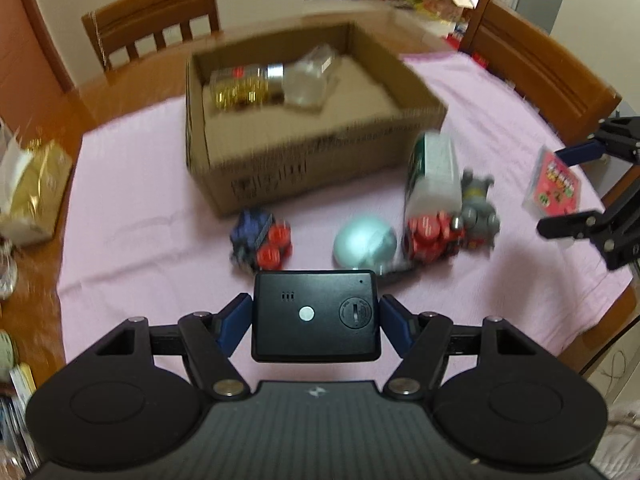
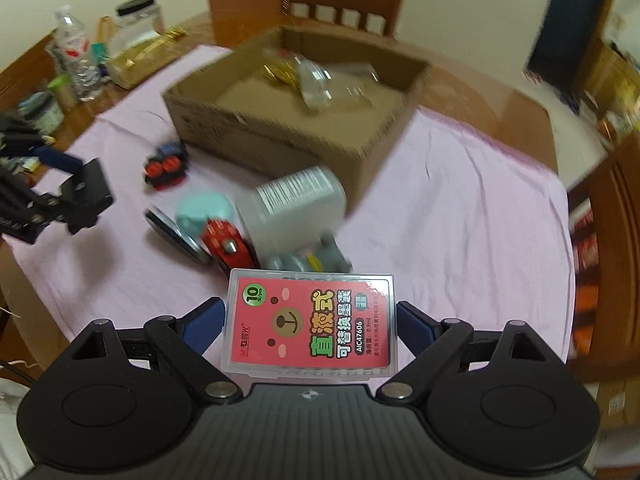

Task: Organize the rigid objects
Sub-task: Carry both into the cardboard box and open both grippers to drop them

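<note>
My left gripper (image 1: 316, 318) is shut on a black rectangular device (image 1: 315, 314) and holds it above the pink cloth. My right gripper (image 2: 310, 322) is shut on a clear case with a pink label (image 2: 310, 324); the case also shows in the left wrist view (image 1: 554, 184). An open cardboard box (image 1: 320, 160) stands ahead, holding a jar of gold items (image 1: 244, 86) and a clear container (image 1: 308, 78). In front of it lie a blue and red toy (image 1: 260, 238), a pale green ball (image 1: 365, 244), a white bottle (image 1: 432, 178), red caps (image 1: 430, 234) and a grey figure (image 1: 478, 204).
The pink cloth (image 1: 140, 208) covers a wooden table. A gold tissue pack (image 1: 34, 194) lies at the left edge. Wooden chairs (image 1: 154, 16) stand behind the table and at the right (image 1: 536, 64). Bottles and jars (image 2: 76, 52) crowd the table's far left.
</note>
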The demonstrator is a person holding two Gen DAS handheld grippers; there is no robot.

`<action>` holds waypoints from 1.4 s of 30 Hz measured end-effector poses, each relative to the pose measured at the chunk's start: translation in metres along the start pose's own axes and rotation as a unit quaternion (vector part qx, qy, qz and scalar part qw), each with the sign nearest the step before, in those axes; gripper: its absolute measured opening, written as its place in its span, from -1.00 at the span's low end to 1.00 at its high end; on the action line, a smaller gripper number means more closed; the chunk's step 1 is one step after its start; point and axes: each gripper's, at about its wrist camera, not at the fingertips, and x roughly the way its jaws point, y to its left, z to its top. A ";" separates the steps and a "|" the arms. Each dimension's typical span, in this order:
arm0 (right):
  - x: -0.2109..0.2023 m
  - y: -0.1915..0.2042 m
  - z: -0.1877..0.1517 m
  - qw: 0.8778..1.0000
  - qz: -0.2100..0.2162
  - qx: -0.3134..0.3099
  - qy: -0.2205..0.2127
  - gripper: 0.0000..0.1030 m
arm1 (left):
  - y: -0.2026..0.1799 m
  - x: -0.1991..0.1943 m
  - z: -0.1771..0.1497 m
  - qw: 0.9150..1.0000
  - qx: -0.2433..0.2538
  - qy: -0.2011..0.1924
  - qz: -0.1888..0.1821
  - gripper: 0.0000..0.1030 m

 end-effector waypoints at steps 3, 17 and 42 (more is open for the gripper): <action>-0.006 0.003 0.018 1.000 0.009 -0.014 -0.018 0.82 | 0.006 -0.008 0.020 1.000 0.001 -0.022 0.000 0.33; 0.006 0.006 0.113 0.995 0.017 -0.058 -0.079 0.82 | 0.038 0.031 0.119 0.996 0.006 -0.080 0.028 0.33; 0.091 -0.019 0.178 0.999 -0.022 -0.032 -0.031 0.82 | 0.073 0.028 0.131 0.984 -0.061 -0.145 0.086 0.92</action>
